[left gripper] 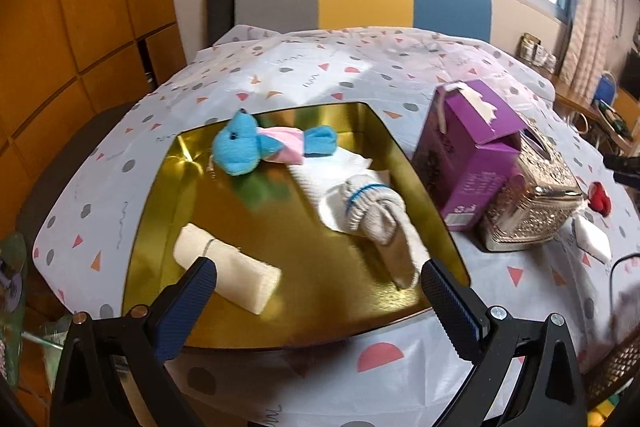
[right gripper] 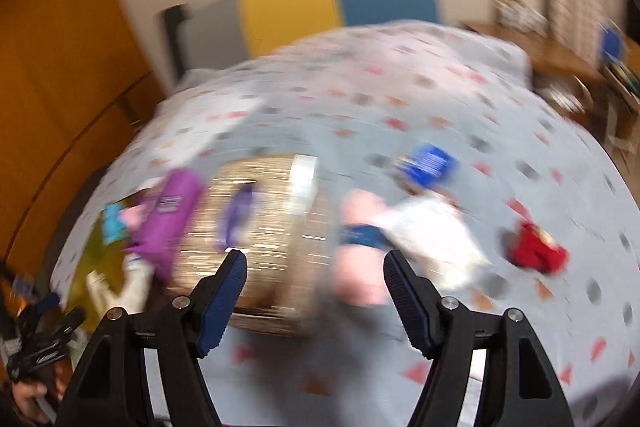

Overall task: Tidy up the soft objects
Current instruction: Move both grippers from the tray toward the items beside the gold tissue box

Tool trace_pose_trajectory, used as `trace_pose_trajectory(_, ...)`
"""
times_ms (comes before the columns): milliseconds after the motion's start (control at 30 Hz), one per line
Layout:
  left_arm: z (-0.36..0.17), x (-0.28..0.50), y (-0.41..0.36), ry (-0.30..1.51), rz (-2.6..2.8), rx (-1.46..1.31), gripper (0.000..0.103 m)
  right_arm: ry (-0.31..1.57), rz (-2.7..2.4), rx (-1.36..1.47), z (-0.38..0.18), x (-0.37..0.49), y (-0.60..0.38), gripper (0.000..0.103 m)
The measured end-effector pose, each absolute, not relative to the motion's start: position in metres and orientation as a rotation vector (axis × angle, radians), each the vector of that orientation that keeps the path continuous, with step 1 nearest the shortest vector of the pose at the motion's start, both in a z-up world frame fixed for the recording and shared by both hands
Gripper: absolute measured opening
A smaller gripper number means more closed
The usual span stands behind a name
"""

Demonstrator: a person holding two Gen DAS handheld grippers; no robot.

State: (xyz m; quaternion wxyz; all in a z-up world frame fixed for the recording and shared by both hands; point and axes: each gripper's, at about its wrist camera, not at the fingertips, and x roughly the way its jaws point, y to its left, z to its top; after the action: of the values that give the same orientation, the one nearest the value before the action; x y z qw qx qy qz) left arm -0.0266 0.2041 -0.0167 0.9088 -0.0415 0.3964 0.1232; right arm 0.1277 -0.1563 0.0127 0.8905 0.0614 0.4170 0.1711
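Left gripper point(left gripper: 318, 281): jaws apart, empty, over the gold tray point(left gripper: 280, 311). On the tray, nearest first: cream roll point(left gripper: 236, 267), knit glove point(left gripper: 376, 211) on white tissue, blue plush toy point(left gripper: 244, 147). Beside it: purple carton point(left gripper: 468, 155), ornate box point(left gripper: 532, 203). Right gripper point(right gripper: 314, 267): jaws apart, empty, view blurred; red soft item point(right gripper: 536, 253) on the tablecloth point(right gripper: 400, 99).

We see both wrist views look steeply down over the bench point(left gripper: 320, 75); left sits close above the gold tray point(left gripper: 280, 307), right is blurred. Shared: purple box point(left gripper: 468, 155), silver box point(left gripper: 532, 203).
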Motion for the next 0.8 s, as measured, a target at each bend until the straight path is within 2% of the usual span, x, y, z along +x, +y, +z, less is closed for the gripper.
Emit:
trace_pose_trajectory(67, -0.017, -0.024, 0.198, 0.823, 0.244, -0.074, 0.103, 0.912, 0.303, 0.147, 0.000, 0.136, -0.177, 0.070)
trace_pose_trajectory(233, -0.018, -0.020, 0.188, 0.832, 0.228, -0.051, 0.103, 1.030, 0.303, 0.184, -0.031, 0.161, -0.192, 0.055)
trace_pose_trajectory(467, -0.020, -0.016, 0.180, 0.850, 0.221, -0.030, 0.103, 1.165, 0.364, 0.377, -0.069, 0.207, -0.186, 0.055)
trace_pose_trajectory(800, -0.025, -0.013, 0.183, 0.864, 0.230, -0.026, 0.103, 1.241, 0.410, 0.347, -0.103, 0.236, -0.157, 0.053)
